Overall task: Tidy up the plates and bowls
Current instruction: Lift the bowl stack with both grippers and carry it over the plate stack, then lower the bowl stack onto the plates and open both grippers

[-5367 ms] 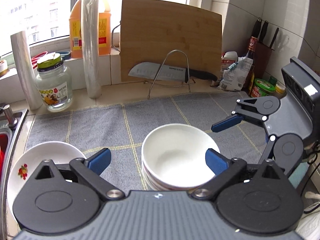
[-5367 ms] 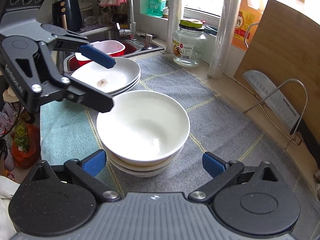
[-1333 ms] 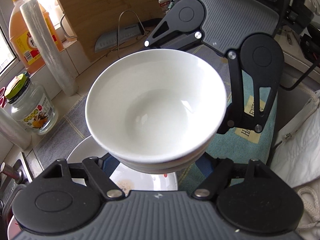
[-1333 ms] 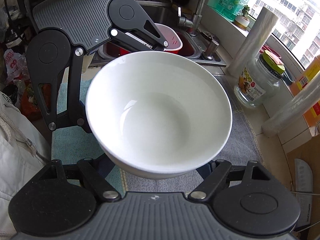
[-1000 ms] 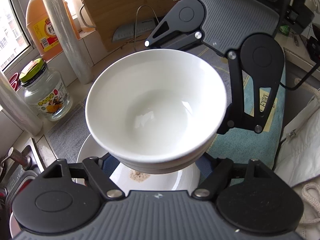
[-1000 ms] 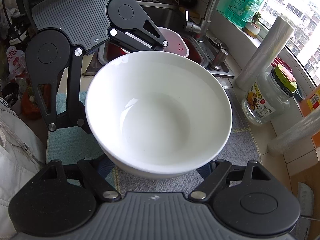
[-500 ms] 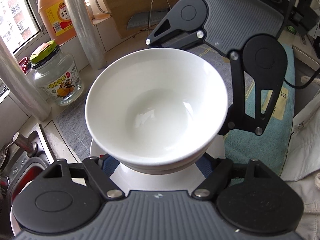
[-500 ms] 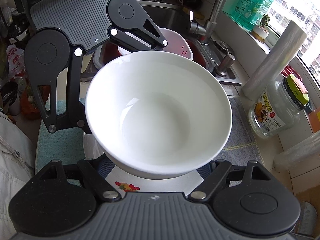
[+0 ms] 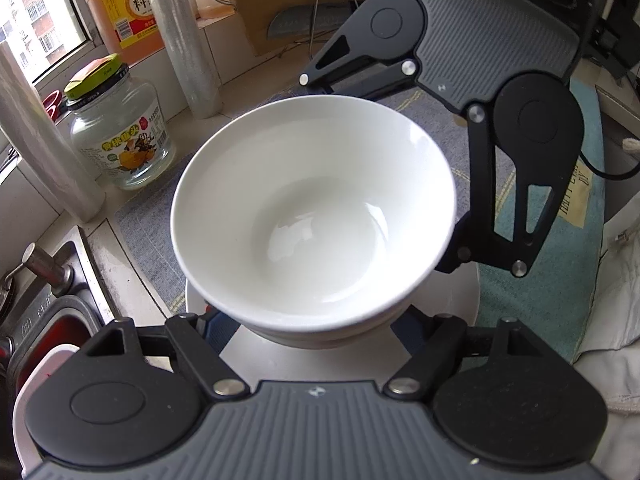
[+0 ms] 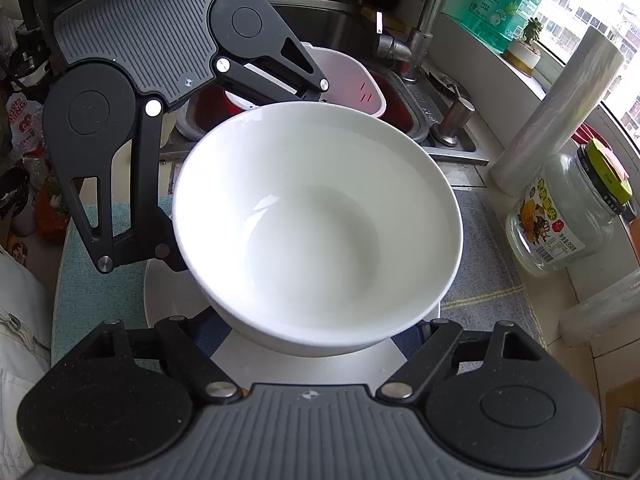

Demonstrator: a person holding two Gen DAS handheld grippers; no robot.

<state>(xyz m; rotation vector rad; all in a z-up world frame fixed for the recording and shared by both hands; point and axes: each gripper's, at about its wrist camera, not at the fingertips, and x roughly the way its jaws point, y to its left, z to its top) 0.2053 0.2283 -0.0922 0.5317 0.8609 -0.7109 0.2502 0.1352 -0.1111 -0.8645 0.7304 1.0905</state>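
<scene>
A stack of white bowls (image 9: 316, 216) (image 10: 316, 224) is held between both grippers, one from each side. My left gripper (image 9: 312, 328) is shut on the stack's lower part, its blue pads mostly hidden under the rim. My right gripper (image 10: 320, 332) is shut on the opposite side. The stack hangs directly over the white plates (image 9: 452, 304) (image 10: 168, 300), whose rim shows around it. I cannot tell if the bowls touch the plates.
A glass jar (image 9: 116, 136) (image 10: 568, 220) and plastic-wrap rolls (image 9: 180, 36) stand by the window. The sink (image 10: 400, 92) with a pink basin (image 10: 352, 76) lies beside the plates. A grey and teal cloth (image 9: 540, 240) covers the counter. A cutting board and knife rack (image 9: 320, 4) stand behind.
Both grippers took hold of the bowl stack, lifted it and carried it left toward the sink. It now hangs centred over the plates and lower than before.
</scene>
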